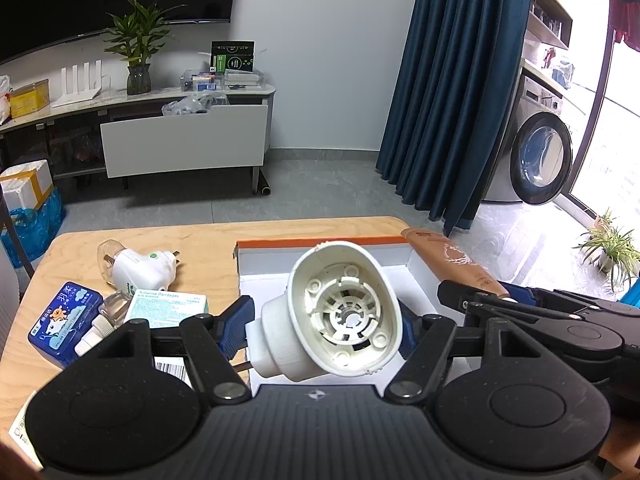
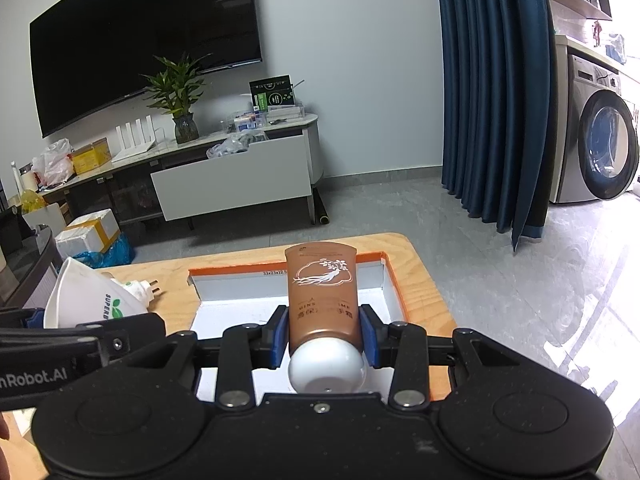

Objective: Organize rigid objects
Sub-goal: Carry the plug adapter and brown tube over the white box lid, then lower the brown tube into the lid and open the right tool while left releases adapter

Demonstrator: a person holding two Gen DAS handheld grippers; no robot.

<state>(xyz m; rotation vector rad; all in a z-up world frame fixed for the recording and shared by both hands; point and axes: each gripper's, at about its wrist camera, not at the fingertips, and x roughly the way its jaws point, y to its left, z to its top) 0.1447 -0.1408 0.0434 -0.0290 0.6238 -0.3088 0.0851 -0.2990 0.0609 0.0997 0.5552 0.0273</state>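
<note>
My left gripper is shut on a white plug-in device, hollow underside facing the camera, held above the white box with an orange rim. My right gripper is shut on a brown tube with a white cap, held over the same box. The tube and right gripper also show at the right of the left wrist view. The held white device shows at the left of the right wrist view.
On the wooden table left of the box lie a second white plug-in device, a bandage box, a blue tin and a small bottle. Floor, TV cabinet and curtain lie beyond.
</note>
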